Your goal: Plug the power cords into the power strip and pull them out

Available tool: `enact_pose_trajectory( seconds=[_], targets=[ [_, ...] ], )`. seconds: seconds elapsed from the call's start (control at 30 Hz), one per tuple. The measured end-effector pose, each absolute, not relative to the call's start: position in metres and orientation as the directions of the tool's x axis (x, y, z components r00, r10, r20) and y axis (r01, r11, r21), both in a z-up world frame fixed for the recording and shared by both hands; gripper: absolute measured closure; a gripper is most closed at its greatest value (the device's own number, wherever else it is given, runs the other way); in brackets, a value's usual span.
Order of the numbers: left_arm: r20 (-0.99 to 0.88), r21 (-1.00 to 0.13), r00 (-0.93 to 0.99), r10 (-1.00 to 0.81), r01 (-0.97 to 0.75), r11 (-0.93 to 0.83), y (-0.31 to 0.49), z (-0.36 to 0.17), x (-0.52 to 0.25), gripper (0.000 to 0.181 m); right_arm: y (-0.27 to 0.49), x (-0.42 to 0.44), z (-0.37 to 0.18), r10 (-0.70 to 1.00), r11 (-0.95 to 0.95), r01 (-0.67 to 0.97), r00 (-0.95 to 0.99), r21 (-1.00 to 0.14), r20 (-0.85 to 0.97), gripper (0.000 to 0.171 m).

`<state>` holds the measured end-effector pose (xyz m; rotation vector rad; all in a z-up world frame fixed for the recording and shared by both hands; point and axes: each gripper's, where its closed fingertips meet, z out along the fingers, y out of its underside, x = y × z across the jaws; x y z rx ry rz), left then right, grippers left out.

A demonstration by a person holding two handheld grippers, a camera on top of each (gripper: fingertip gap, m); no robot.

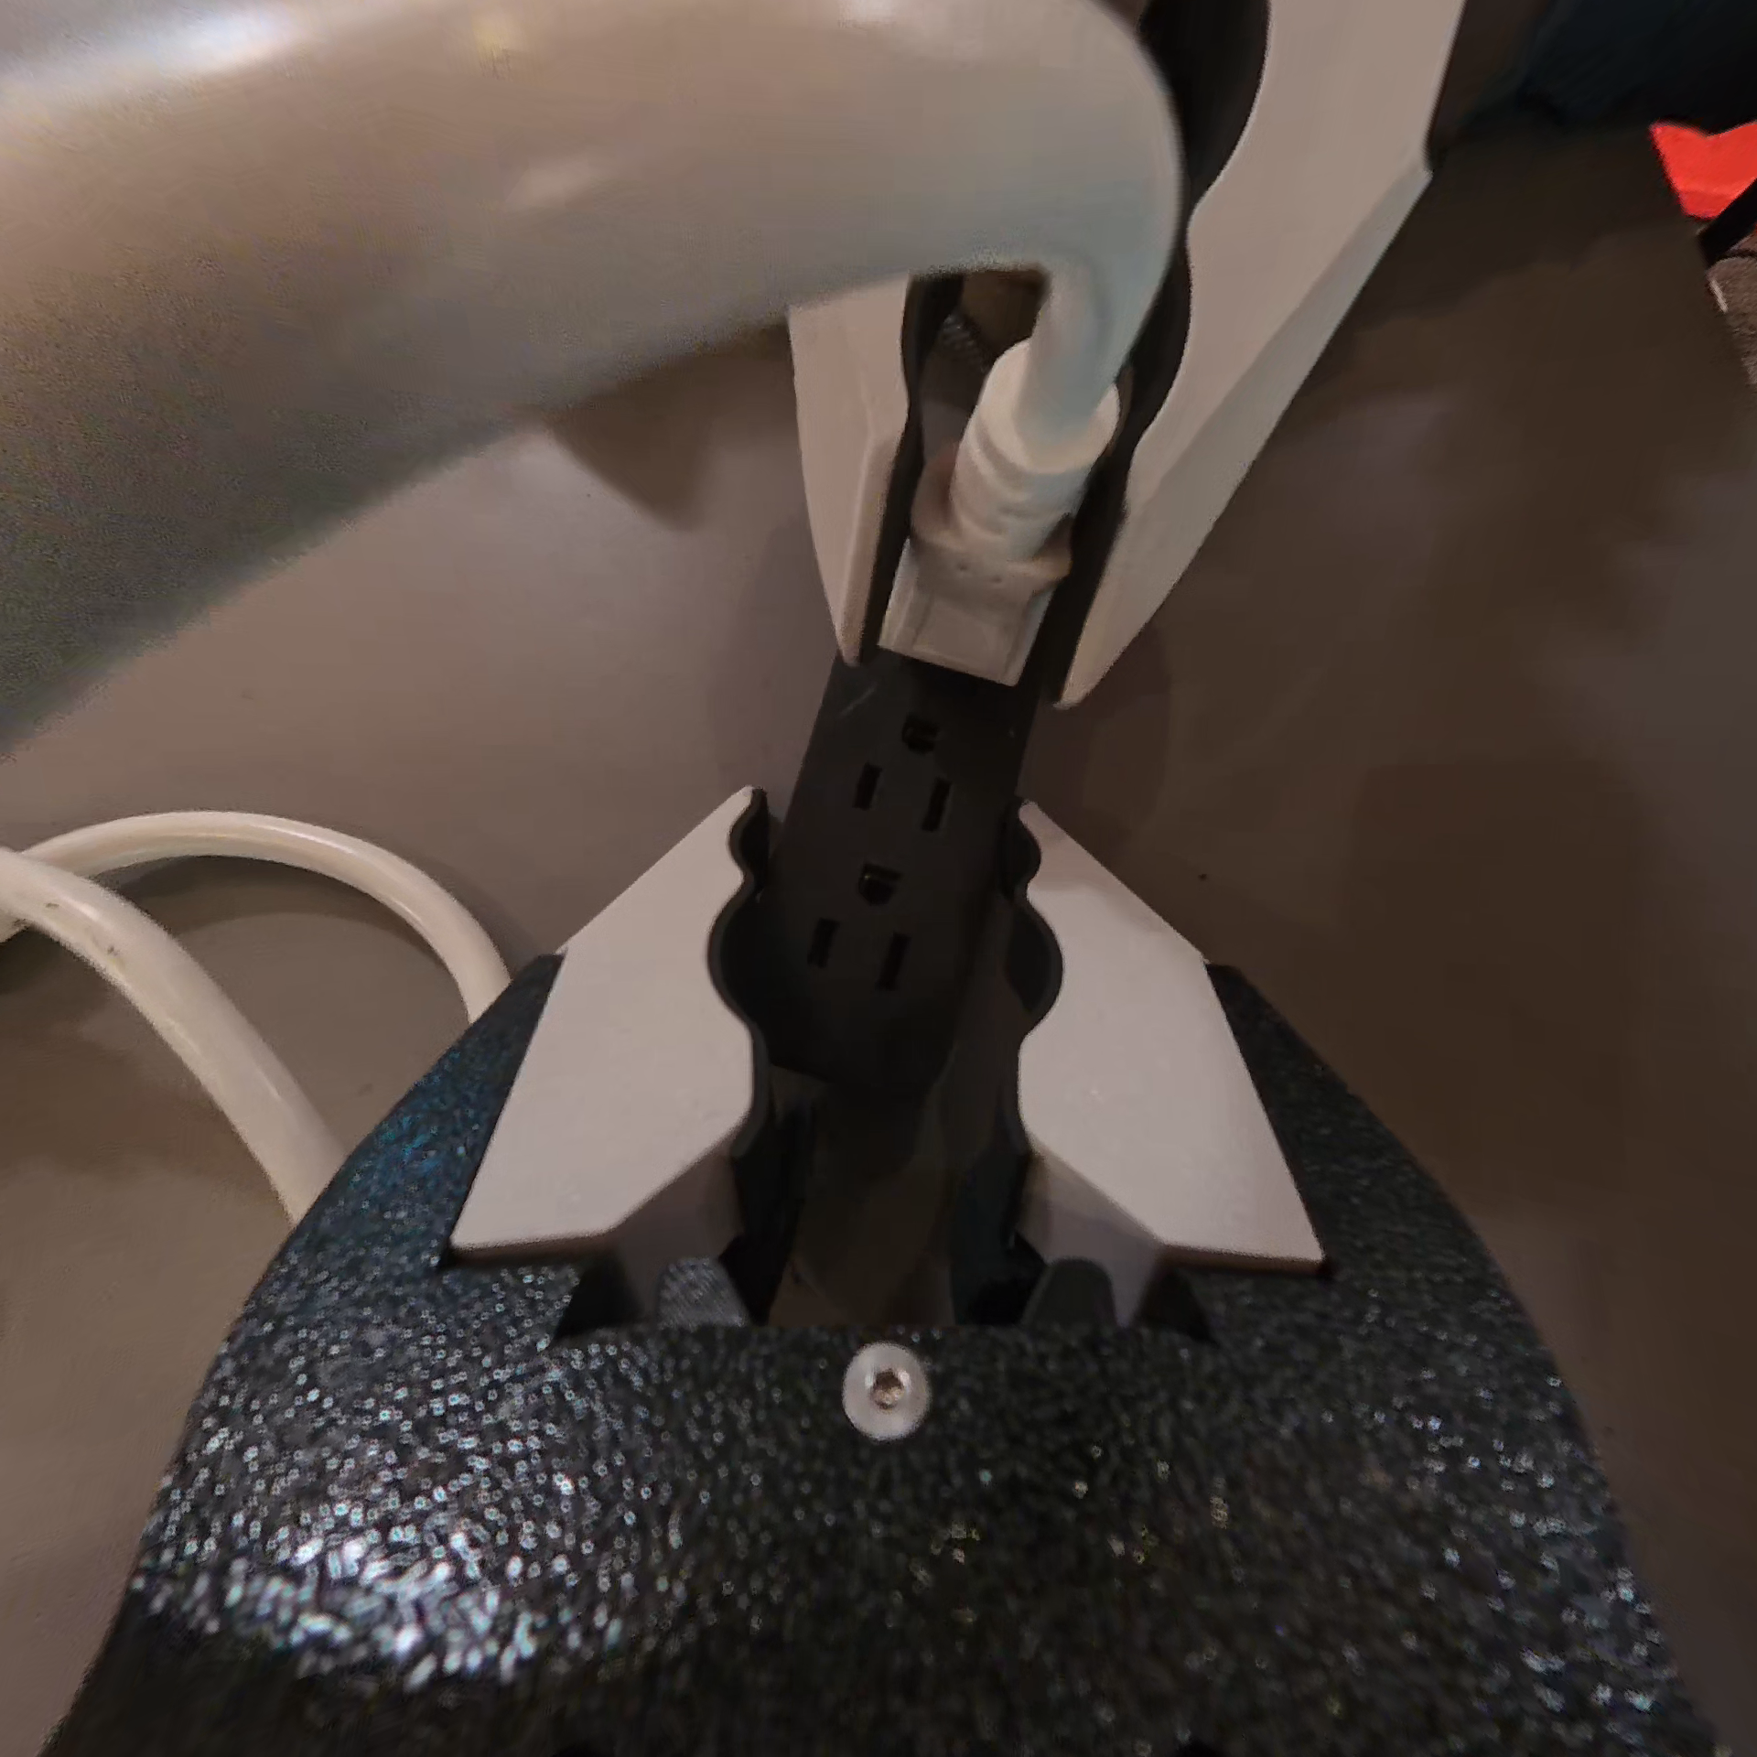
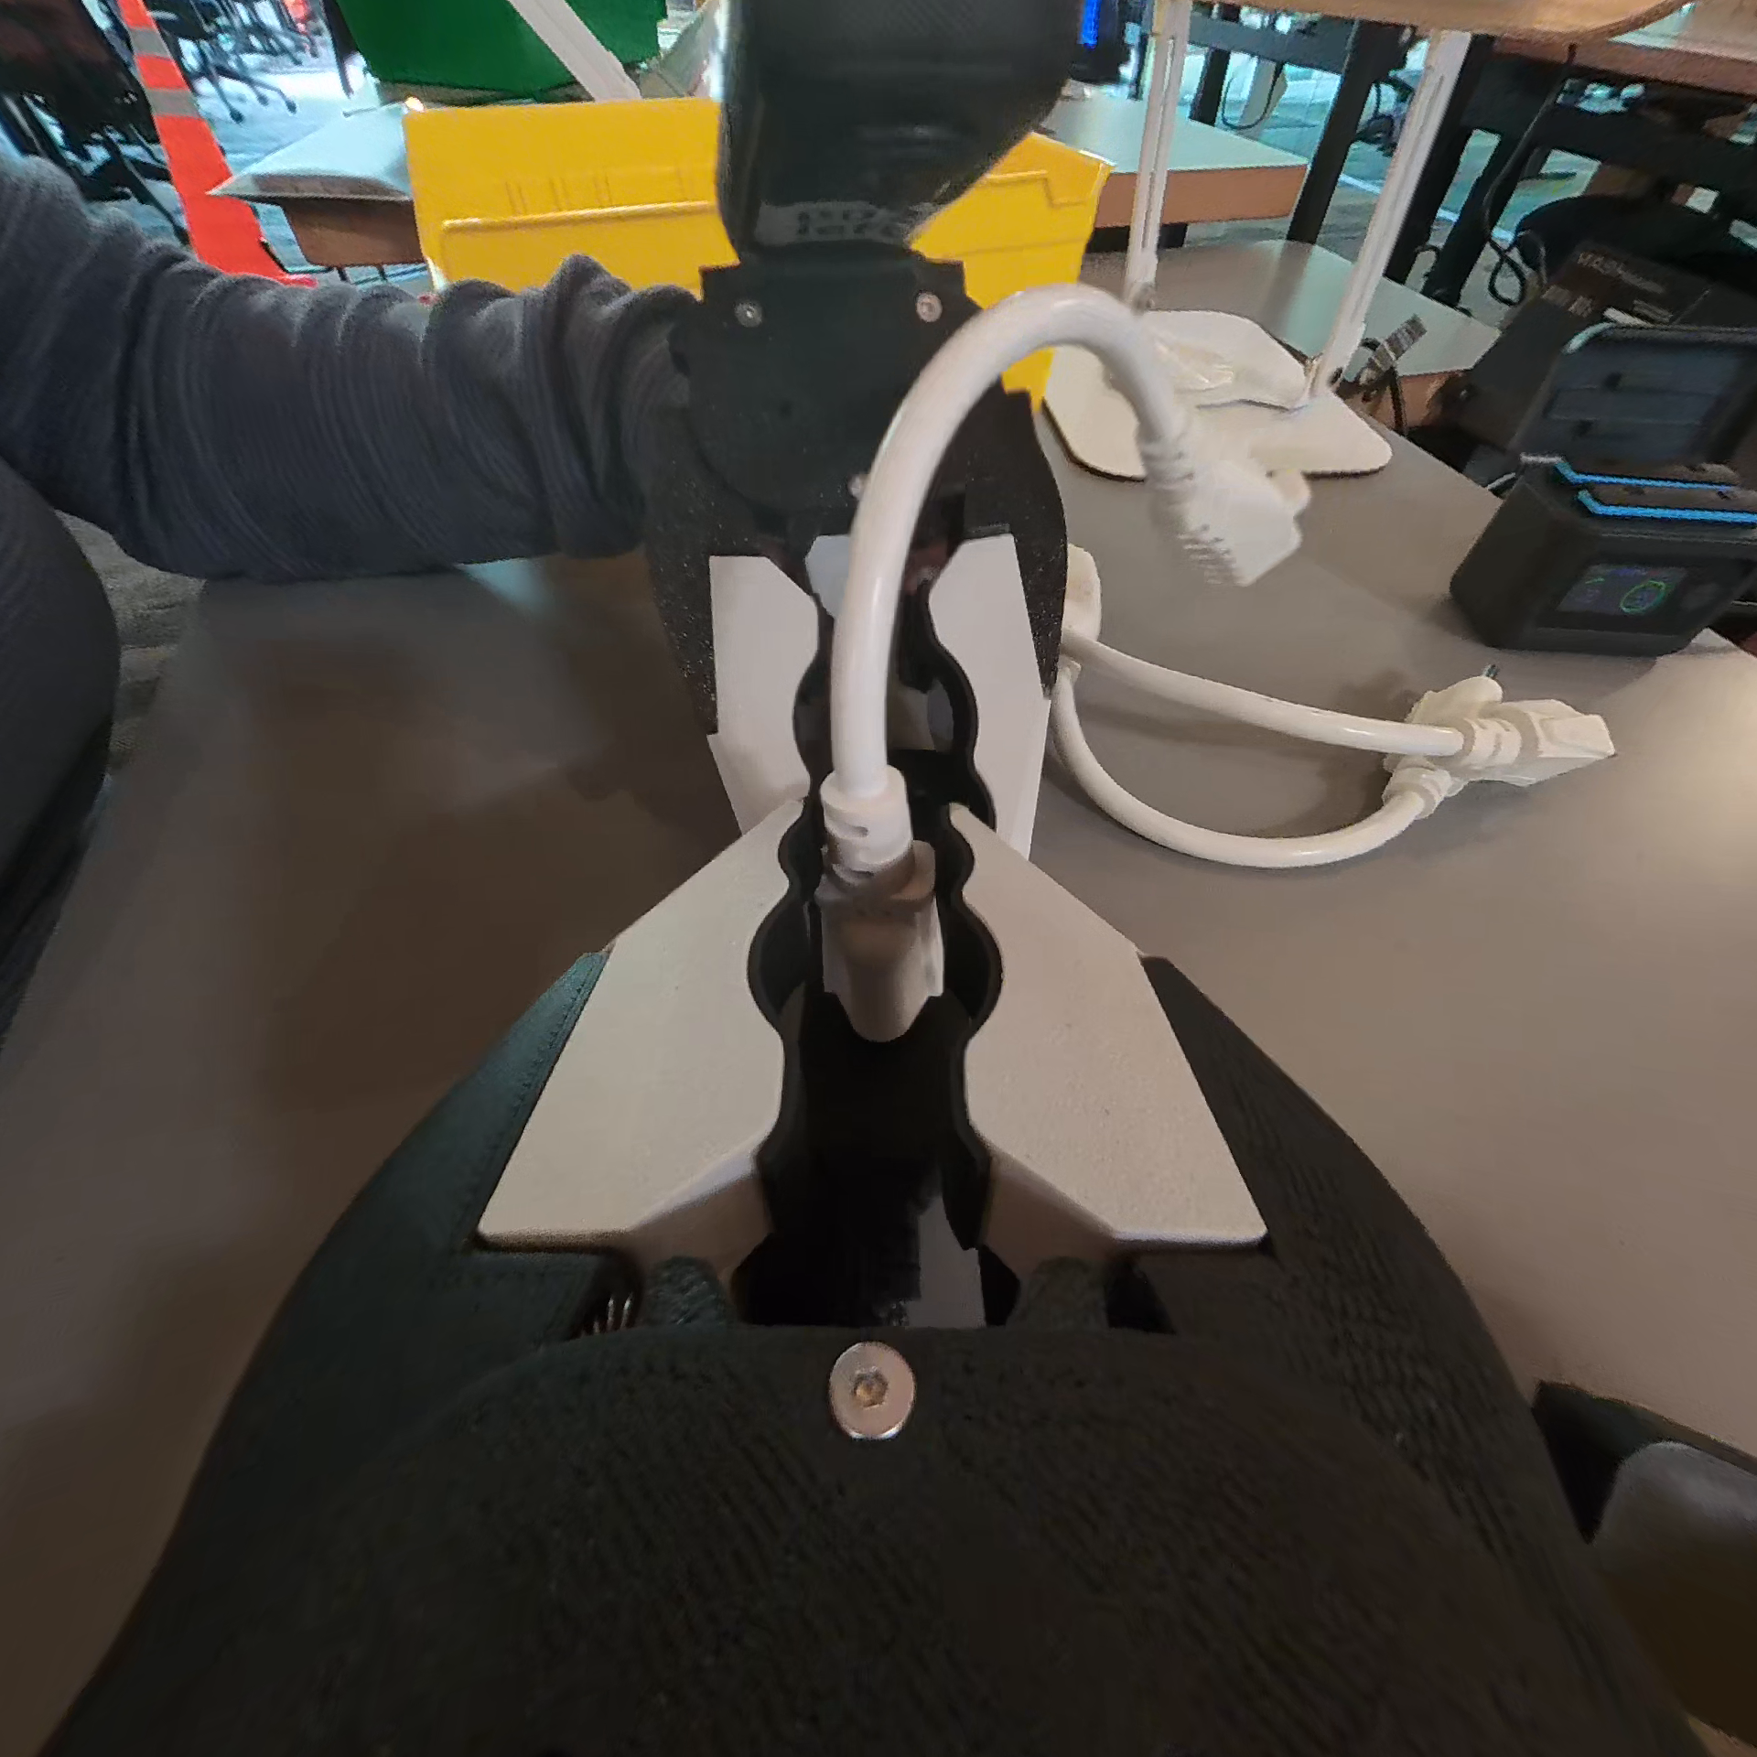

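Note:
My left gripper (image 1: 889, 827) is shut on the near end of a black power strip (image 1: 879, 856), and two bare outlets show ahead of its fingertips. My right gripper (image 1: 960, 666) comes down from above, shut on a white plug (image 1: 960, 608) at the strip's far outlet. The plug's face meets the strip and no prongs show. In the right wrist view, my right gripper (image 2: 879, 827) grips the same plug (image 2: 879, 951) over the strip (image 2: 856, 1093). Its white cord (image 2: 865, 570) arches up to a free end (image 2: 1226, 513). The left gripper's fingers (image 2: 761, 666) face me.
A second white cord (image 2: 1236, 723) with its plug (image 2: 1512, 737) lies on the grey table (image 2: 380, 808) to the right, and shows at the left in the left wrist view (image 1: 190, 856). A black power station (image 2: 1616, 551), a white lamp base (image 2: 1236, 418) and a yellow bin (image 2: 570, 190) stand behind. A person's sleeve (image 2: 285, 399) reaches in. Spacing between my two grippers at the tips: around 6 cm.

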<state>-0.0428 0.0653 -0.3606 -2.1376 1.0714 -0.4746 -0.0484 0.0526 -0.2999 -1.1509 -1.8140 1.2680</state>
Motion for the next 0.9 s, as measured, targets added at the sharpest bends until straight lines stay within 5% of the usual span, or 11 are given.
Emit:
enact_pose_trajectory(
  seconds=[0.17, 0.37, 0.9],
  targets=[
    [0.018, -0.722, 0.593, -0.805, -0.549, -0.421, 0.065, -0.36, -0.04, 0.136, 0.053, -0.039, -0.302, 0.897, 0.163, 0.32, -0.442, -0.933, 0.006, 0.124],
    [0.019, -0.725, 0.593, -0.805, -0.546, -0.419, 0.065, -0.36, -0.04, 0.136, 0.065, -0.033, -0.317, 0.904, 0.19, 0.384, -0.428, -0.904, 0.008, 0.147],
    [0.032, -0.759, 0.59, -0.807, -0.511, -0.404, 0.065, -0.359, -0.04, 0.136, 0.065, -0.03, -0.329, 0.877, 0.359, 0.357, -0.445, -0.862, 0.181, 0.14]
  ],
)
